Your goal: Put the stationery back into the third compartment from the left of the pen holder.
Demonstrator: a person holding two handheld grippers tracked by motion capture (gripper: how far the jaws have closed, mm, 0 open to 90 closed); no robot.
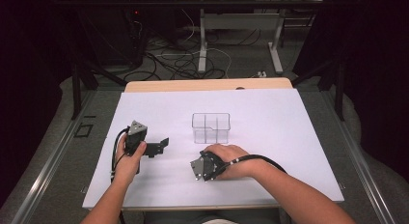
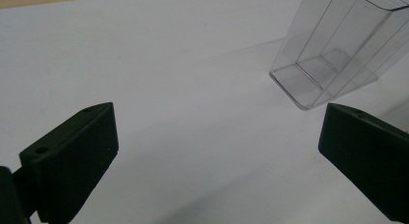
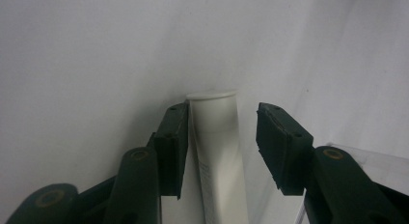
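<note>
In the high view the right gripper lies nearest, at the near middle of the white table, pointing down under the person's right hand, with the left gripper to its left and the clear divided box just beyond. In the left gripper view that gripper stands wide open over bare table, with nothing between its jaws and the box at far right. In the right gripper view the right gripper straddles a white tube: the left jaw touches it and the right stands just clear.
</note>
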